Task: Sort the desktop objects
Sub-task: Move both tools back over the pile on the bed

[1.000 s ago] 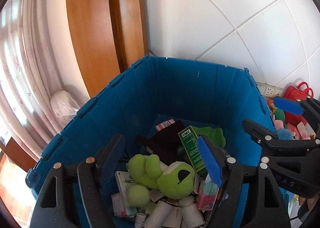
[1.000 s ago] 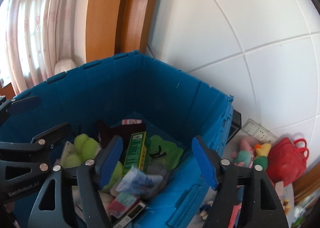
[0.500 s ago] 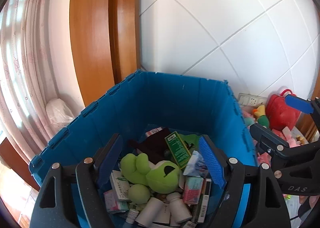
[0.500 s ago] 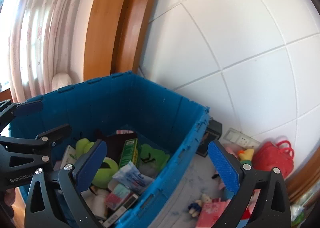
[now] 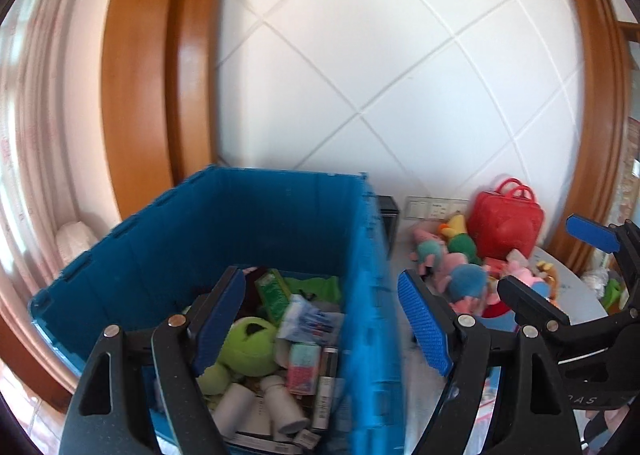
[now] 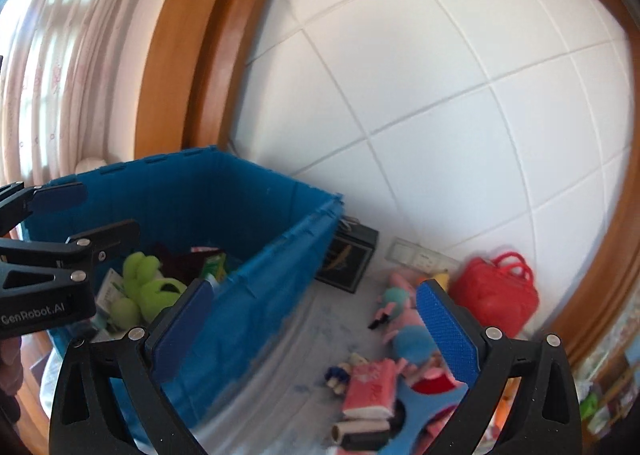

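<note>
A blue crate (image 5: 280, 215) (image 6: 256, 311) holds a green plush frog (image 5: 248, 347) (image 6: 152, 291), a green box (image 5: 274, 295), white bottles (image 5: 280, 403) and several small packs. My left gripper (image 5: 320, 319) is open and empty, straddling the crate's right wall. My right gripper (image 6: 320, 323) is open and empty, over the table to the crate's right. A pile of plush toys (image 5: 456, 271) (image 6: 404, 319) and a pink packet (image 6: 370, 385) lie on the table beside the crate.
A red bag (image 5: 506, 221) (image 6: 496, 295) stands against the tiled wall behind the toys. A black box (image 6: 348, 259) and a wall socket (image 5: 434, 209) sit behind the crate's corner. A wooden frame and curtain stand at the left.
Both grippers have swung right and pulled back from over the crate. The table with the toys has come into view. Both grippers stay open and empty.
</note>
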